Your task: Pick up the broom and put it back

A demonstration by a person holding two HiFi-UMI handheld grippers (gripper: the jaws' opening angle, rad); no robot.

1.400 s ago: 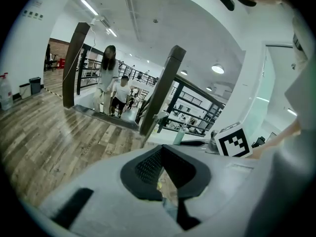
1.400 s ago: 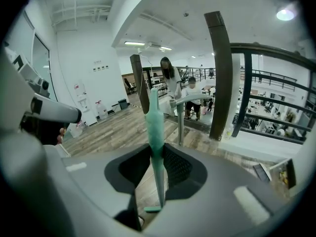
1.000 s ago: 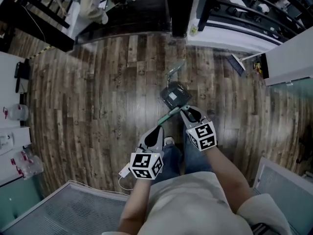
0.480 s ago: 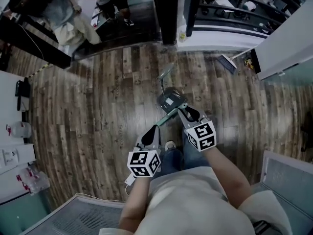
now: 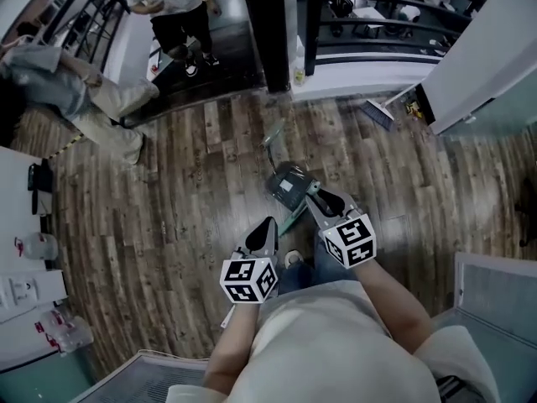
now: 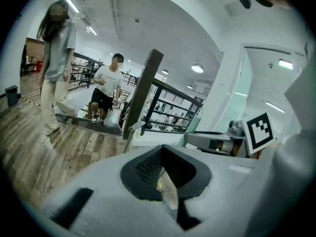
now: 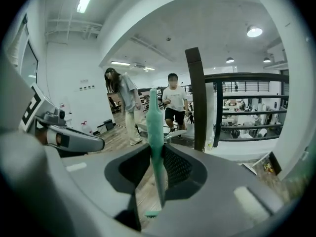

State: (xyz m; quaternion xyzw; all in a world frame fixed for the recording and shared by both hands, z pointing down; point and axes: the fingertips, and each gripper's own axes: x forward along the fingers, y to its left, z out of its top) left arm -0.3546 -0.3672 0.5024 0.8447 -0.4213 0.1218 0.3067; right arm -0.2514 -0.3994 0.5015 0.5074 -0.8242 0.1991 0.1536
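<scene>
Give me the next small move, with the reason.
Probably lift the broom higher before carrying it: the right gripper is clamped on its green handle, but it hangs close to the wooden floor and might drag.

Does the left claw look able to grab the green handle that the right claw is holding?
Probably yes: the left claw sits right beside the green handle, with nothing between them.
</scene>
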